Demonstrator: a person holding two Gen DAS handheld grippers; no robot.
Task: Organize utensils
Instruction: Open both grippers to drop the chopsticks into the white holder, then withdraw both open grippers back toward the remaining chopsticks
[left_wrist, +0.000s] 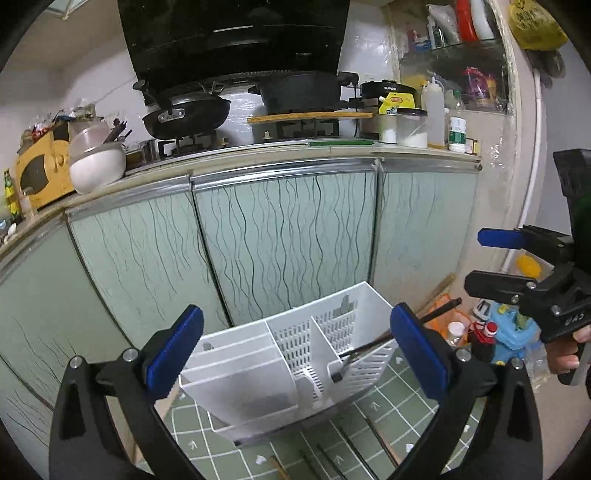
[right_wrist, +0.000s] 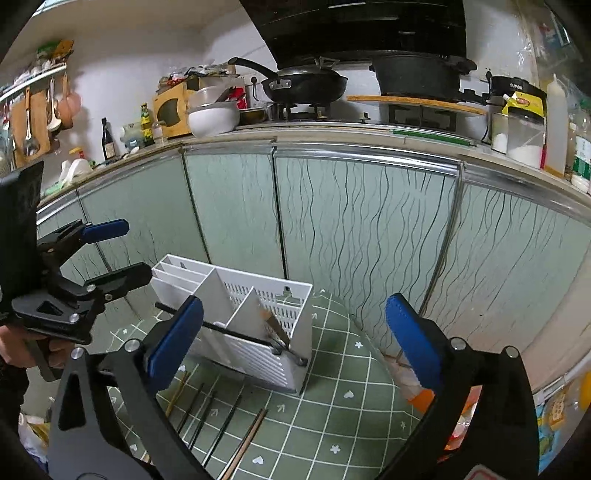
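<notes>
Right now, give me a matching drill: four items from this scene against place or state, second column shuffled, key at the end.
Column one:
1. white utensil caddy
2. dark chopstick
3. loose chopsticks
4. black wok

Column two:
A. on the stove burner
B. flat on the green tablecloth, in front of the caddy
C. upright on the green tablecloth
D. leaning across the caddy's end compartment

Pairs: 1-C, 2-D, 3-B, 4-A

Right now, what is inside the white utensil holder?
One dark chopstick leans in the rightmost compartment of the white utensil holder, sticking out over its rim. The middle compartment looks empty. The left slots' bottoms are hidden by their walls.
</notes>
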